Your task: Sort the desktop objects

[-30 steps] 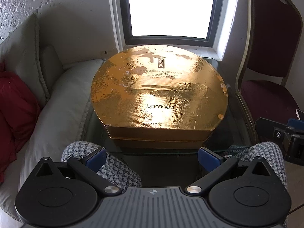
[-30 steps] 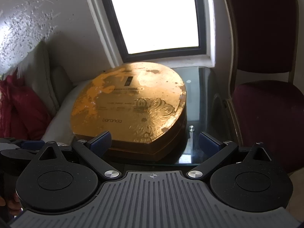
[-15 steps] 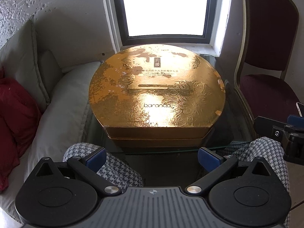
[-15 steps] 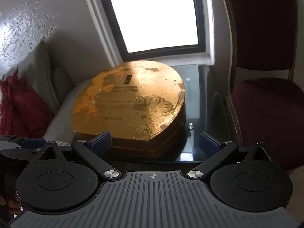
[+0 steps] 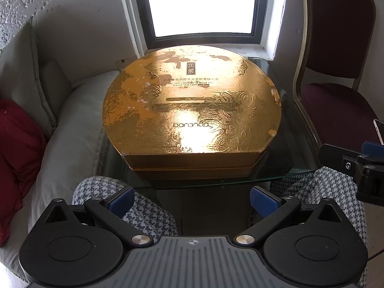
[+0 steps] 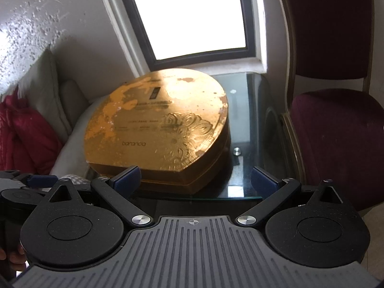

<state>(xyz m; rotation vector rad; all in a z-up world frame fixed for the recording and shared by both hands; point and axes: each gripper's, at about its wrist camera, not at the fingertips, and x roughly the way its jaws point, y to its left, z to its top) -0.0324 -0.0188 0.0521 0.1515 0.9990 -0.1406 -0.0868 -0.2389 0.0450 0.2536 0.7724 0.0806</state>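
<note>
Gold foil covers the large rounded gift box (image 5: 192,110) that we see lying flat on the glass-topped bench (image 5: 283,168), its lid shut and printed with the word "baranda"; it fills most of the bench, leaving a bare strip of glass on the right. We hold our left tongs (image 5: 192,198) back from the near edge of the bench, above our houndstooth-patterned knees (image 5: 144,213), with the blue-padded fingers spread wide and nothing between them. Our right tongs (image 6: 195,178) hang just short of the same edge, also spread wide and empty, with the box's near right corner ahead of them. A dark red upholstered chair (image 6: 336,124) stands just right of the bench, a pale cushion (image 5: 72,129) lies to its left, and a bright window (image 5: 204,4) sits behind.
</note>
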